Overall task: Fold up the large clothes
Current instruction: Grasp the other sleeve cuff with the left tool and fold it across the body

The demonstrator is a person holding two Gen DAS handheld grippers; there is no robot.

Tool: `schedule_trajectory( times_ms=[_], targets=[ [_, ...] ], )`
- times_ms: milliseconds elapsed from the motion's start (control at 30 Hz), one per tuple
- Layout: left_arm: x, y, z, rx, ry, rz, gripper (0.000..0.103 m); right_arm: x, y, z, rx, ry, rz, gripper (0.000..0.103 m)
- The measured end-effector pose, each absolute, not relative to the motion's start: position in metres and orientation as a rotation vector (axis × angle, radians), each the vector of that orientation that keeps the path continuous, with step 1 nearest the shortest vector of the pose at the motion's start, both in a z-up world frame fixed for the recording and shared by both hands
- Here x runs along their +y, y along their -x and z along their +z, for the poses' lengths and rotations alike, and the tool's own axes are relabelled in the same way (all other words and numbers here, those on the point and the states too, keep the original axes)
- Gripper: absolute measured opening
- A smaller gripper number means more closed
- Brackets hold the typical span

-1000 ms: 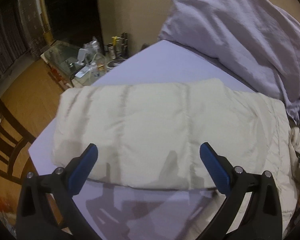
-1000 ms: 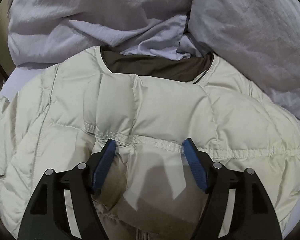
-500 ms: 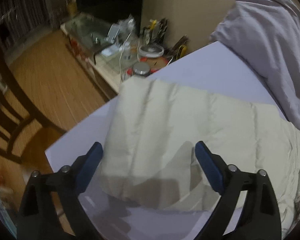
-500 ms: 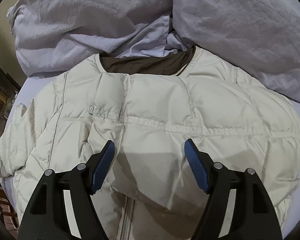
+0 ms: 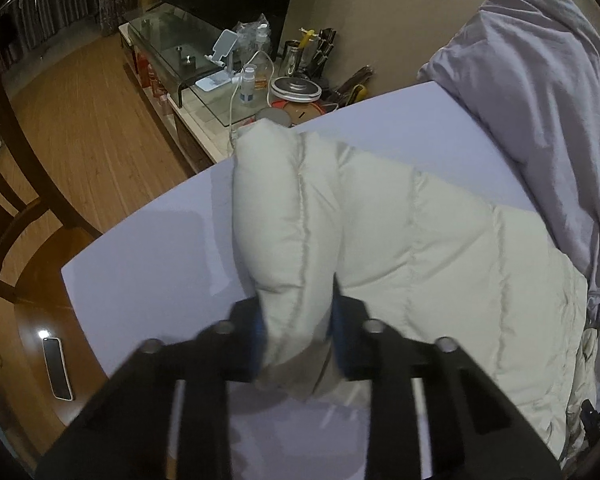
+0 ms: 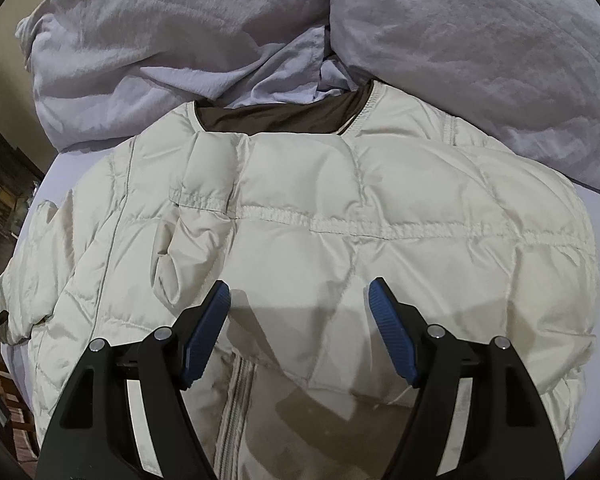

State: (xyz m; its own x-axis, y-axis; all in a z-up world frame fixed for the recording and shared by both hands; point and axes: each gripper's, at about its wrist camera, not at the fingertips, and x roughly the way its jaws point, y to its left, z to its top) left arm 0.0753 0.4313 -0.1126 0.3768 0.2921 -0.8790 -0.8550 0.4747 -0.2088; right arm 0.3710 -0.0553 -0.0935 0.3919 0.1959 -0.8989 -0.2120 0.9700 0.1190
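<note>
A cream quilted puffer jacket lies on the pale lilac bed sheet. My left gripper is closing its jaws on the jacket's left end, and the padded fabric bulges up between the blue pads. In the right wrist view the jacket is spread out with its brown collar lining at the far side and its zipper close below. My right gripper hovers open just above the jacket's front panel, with nothing between its pads.
A crumpled lilac duvet is heaped along the far side of the bed. Left of the bed stand a dark wooden chair, a phone on its seat, and a cluttered glass-topped side table.
The left gripper slid leftward to the jacket's end and closed on it, bunching the fabric. The right gripper drifted back a little over the jacket and stayed open.
</note>
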Motion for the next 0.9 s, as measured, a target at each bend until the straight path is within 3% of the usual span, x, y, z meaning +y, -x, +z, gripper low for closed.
schedule_trajectory(
  times_ms=[133,567,900],
  targets=[
    [0.420,-0.085,-0.093,0.873,0.706,0.823,0.014,-0.067,-0.367,-0.088,1.125,0.004,0.246,0.074],
    [0.333,-0.160,0.021,0.704,0.570,0.535,0.014,-0.106,-0.344,-0.072,1.078,-0.028,0.198,0.079],
    [0.243,-0.228,0.046,0.705,0.501,0.307,0.014,-0.154,-0.326,-0.070,1.066,-0.084,0.123,0.079]
  ],
)
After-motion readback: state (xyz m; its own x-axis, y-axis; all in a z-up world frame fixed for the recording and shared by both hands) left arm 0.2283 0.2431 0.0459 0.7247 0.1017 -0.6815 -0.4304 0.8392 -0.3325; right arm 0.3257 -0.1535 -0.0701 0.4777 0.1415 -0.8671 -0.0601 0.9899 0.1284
